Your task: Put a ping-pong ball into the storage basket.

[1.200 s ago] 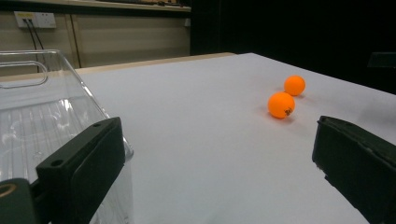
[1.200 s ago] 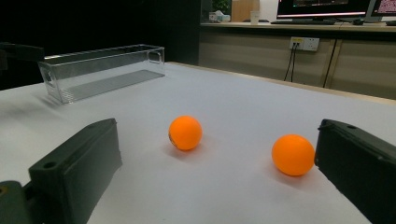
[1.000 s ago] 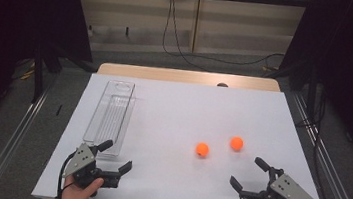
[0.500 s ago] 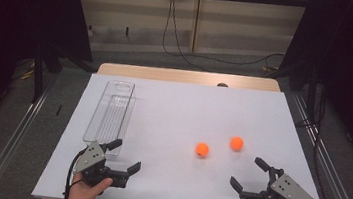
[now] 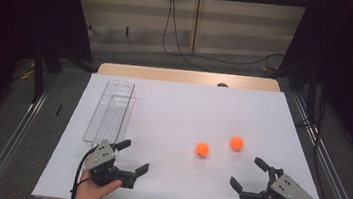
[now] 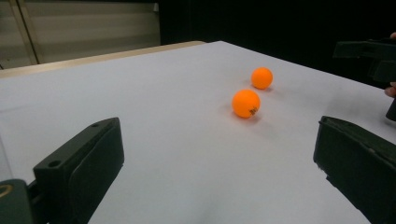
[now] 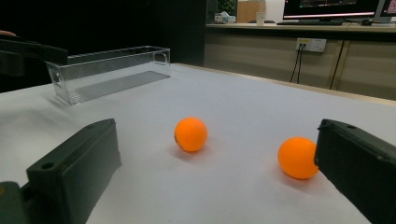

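Note:
Two orange balls lie on the white table [image 5: 184,105]: one ball [image 5: 202,149] right of centre, the other ball [image 5: 236,143] a little farther right. My left gripper [image 5: 134,156] stands open near the front left, its jaws pointing right toward them. In the left gripper view the nearer ball [image 6: 245,103] and the farther ball [image 6: 262,78] lie ahead of my open left gripper [image 6: 217,140]. My right gripper [image 5: 246,172] is open at the front right. In the right gripper view one ball [image 7: 190,134] sits ahead of my right gripper [image 7: 217,140], and the other ball [image 7: 298,157] is beside its right jaw.
A clear plastic tray [image 5: 111,114] lies lengthwise at the left of the table, just behind the left gripper; in the right gripper view the tray [image 7: 112,70] looks empty. A wooden edge [image 5: 187,76] borders the table's far side. Cables run over the floor beyond.
My left gripper has slid to the right along the front of the table, toward the balls. The right gripper and both balls have stayed put.

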Demonstrator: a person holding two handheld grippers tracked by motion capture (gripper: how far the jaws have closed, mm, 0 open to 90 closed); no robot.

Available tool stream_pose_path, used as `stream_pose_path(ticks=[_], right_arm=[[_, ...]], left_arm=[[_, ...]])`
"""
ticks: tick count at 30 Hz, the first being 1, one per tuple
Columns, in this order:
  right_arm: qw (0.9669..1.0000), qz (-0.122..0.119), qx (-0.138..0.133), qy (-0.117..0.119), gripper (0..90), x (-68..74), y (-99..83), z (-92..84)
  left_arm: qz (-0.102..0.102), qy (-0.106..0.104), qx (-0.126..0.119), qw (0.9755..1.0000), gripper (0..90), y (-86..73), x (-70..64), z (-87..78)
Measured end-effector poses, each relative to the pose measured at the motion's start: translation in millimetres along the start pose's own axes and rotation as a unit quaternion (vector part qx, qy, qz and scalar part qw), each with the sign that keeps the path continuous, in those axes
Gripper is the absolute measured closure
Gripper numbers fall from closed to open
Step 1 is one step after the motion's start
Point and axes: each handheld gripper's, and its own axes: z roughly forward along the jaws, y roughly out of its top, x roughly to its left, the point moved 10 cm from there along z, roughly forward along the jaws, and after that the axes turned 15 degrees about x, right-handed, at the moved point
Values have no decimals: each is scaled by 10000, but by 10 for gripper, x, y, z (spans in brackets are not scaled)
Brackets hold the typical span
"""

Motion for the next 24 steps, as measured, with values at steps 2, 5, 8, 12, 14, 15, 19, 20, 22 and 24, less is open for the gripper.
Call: stream_pose_path(ticks=[2,5,8,12,14,15,19,20,22,24], right_arm=[[10000,1,1,-1,0,0,0,0],[10000,17,-16,-3,0,0,3,-3],[10000,1,-6,-1,0,-5,-2,-4],[10000,32,-20,13,0,-1,3,-8],[10000,9,-12,15,1,-1,1,-8],[10000,7,-12,14,1,-2,1,-8],[10000,26,-17,24,1,3,4,-6],[10000,25,-20,24,1,4,4,-7],[10000,23,-21,25,2,4,4,-7],[10000,25,-19,22,2,2,4,-8]], left_arm=[[16,-10,3,10000,18,13,-11,20],[2,-40,-5,10000,20,38,-29,47],[9,-42,-7,10000,21,57,-32,72],[62,-55,21,10000,22,68,-47,98],[58,-67,35,10000,23,72,-59,122],[58,-67,35,10000,23,72,-59,122],[66,-86,50,9999,24,83,-73,145],[79,-97,42,9999,24,90,-77,150],[105,-95,59,9999,24,100,-80,166],[95,-108,74,9999,25,101,-86,173]])
